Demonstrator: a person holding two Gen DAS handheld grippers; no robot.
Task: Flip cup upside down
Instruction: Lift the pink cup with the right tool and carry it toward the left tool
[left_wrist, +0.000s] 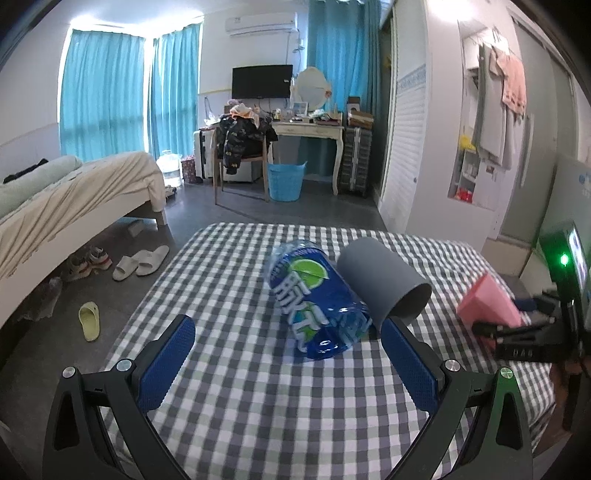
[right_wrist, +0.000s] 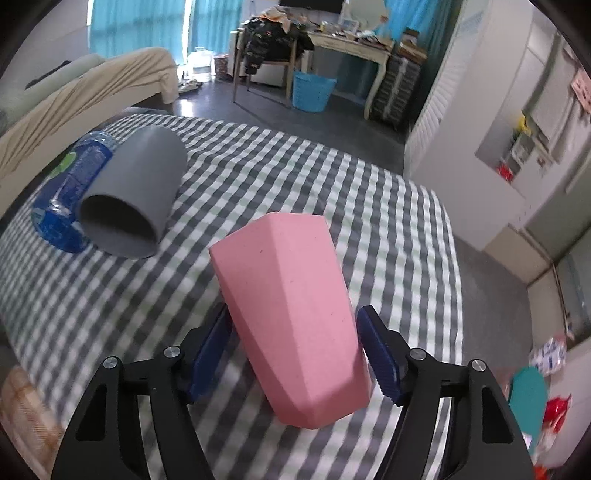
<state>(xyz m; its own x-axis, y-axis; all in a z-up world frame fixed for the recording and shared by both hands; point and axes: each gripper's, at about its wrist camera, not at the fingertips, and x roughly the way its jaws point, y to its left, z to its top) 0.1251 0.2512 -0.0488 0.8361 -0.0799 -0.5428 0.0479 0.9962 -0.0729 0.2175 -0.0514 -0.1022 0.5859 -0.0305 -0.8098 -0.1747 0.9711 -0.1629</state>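
Observation:
A pink faceted cup (right_wrist: 295, 317) sits between the pads of my right gripper (right_wrist: 293, 325), base pointing away from the camera, above the checked tablecloth (right_wrist: 332, 192). The pads press its sides. The same cup (left_wrist: 487, 304) shows at the right edge of the left wrist view, held by the right gripper (left_wrist: 517, 332). My left gripper (left_wrist: 288, 354) is open and empty, low over the table, just short of a blue drink bottle (left_wrist: 317, 299) lying on its side.
A grey cup (left_wrist: 384, 280) lies on its side beside the bottle, mouth toward me; it also shows in the right wrist view (right_wrist: 136, 192). A bed (left_wrist: 55, 206), slippers (left_wrist: 140, 262) and a desk with chair (left_wrist: 303, 129) stand beyond the table.

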